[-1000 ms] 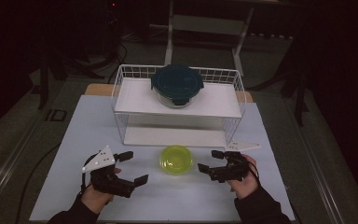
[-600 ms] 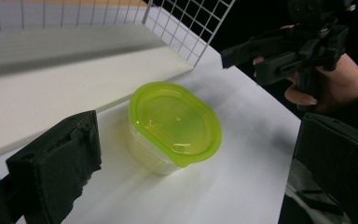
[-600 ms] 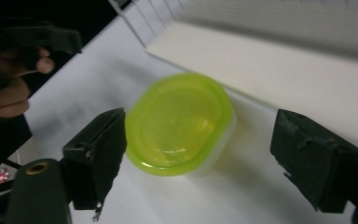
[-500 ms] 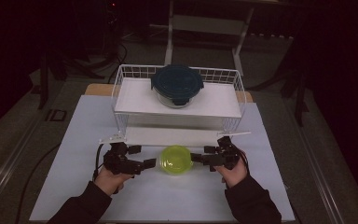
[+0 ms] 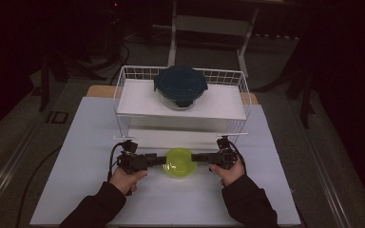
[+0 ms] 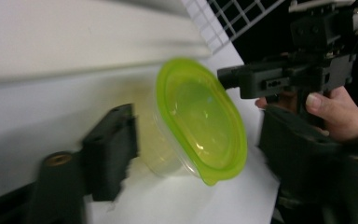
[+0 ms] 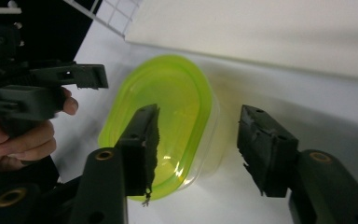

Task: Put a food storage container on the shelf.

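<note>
The step in hand is a two-sided pickup of the small tub with the green lid, which sits on the desk just in front of the white wire rack, between the two hands. The left tongs come at it from the left and the right tongs from the right, both held roughly level and pointing at each other across the tub.

Both pairs have just been closing, each with the tub's edge between its jaws. In the right gripper view one jaw lies over the green lid and the other stands off the clear wall with a visible gap, so the right tongs are still open around the tub and not yet clamped. In the left gripper view the tub sits between the jaws of the left tongs, with bare space showing beside the lid; that view is blurred, so the gap is likely but not certain.

On the rack's upper shelf stands a round dish with a dark blue lid, well apart from the work.

The next move calls for both pairs to finish closing evenly on opposite sides of the rim, then lift together and keep level, since a one-sided squeeze would probably tip or slide the light tub.
</note>
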The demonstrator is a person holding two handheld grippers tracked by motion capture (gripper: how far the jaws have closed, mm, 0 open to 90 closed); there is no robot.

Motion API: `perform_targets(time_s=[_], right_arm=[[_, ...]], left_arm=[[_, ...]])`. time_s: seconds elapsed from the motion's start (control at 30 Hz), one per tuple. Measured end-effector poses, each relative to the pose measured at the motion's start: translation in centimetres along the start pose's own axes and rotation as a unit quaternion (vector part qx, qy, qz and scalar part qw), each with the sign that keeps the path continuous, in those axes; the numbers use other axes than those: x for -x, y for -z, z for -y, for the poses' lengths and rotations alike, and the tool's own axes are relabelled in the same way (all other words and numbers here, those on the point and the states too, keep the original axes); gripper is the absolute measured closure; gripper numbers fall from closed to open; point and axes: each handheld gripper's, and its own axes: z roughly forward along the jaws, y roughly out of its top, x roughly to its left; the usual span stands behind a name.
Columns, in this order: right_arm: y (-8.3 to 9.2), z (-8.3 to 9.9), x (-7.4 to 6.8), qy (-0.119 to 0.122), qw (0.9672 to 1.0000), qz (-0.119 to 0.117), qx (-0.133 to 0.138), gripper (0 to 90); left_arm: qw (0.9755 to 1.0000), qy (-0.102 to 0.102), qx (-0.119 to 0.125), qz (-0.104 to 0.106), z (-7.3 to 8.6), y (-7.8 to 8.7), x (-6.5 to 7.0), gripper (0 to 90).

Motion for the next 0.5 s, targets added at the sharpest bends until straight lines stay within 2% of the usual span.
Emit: perform_targets(time_s=[0.07,0.1,0.13,0.2,0.23,0.33,0.4,0.43,0.5], right_arm=[[-0.3,0.2,0.1,-0.003,0.9999,0.005,-0.009,53.9],[-0.4,0.3,0.2,-0.004,0.9999,0.007,-0.012,54.2],[-0.5,0.4,0.3,-0.005,0.9998,0.012,-0.013,56.4],[-0.7,0.5,0.3,-0.01,0.9997,0.012,-0.019,60.4],[-0.7,0.6,0.3,-0.014,0.9996,0.011,-0.02,64.1],[-0.8,0.7,0.2,-0.011,0.9996,0.008,-0.024,69.5],[-0.7,0.7,0.0,-0.006,0.9997,0.006,-0.024,71.3],[-0.7,0.8,-0.1,-0.004,0.9997,0.004,-0.023,72.2],[-0.7,0.8,-0.2,-0.003,0.9996,0.003,-0.027,73.2]], left_arm=[[0.9999,-0.003,-0.011,-0.003,0.1,-0.5,0.0,36.6],[0.9998,0.004,-0.018,-0.01,0.1,-0.8,-0.1,37.1],[0.9996,0.017,-0.022,-0.007,0.2,-1.1,-0.4,40.4],[0.9995,0.02,-0.026,-0.006,0.2,-1.3,-0.5,44.9],[0.999,0.031,-0.032,-0.008,0.3,-1.7,-0.6,49.4],[0.9984,0.035,-0.044,-0.004,0.4,-2.1,-0.6,57.9],[0.9985,0.032,-0.043,-0.007,0.5,-2.2,-0.5,63.5],[0.9987,0.024,-0.043,-0.007,0.5,-2.1,-0.4,66.8],[0.9987,0.031,-0.04,-0.006,0.5,-2.0,-0.4,69.4]])
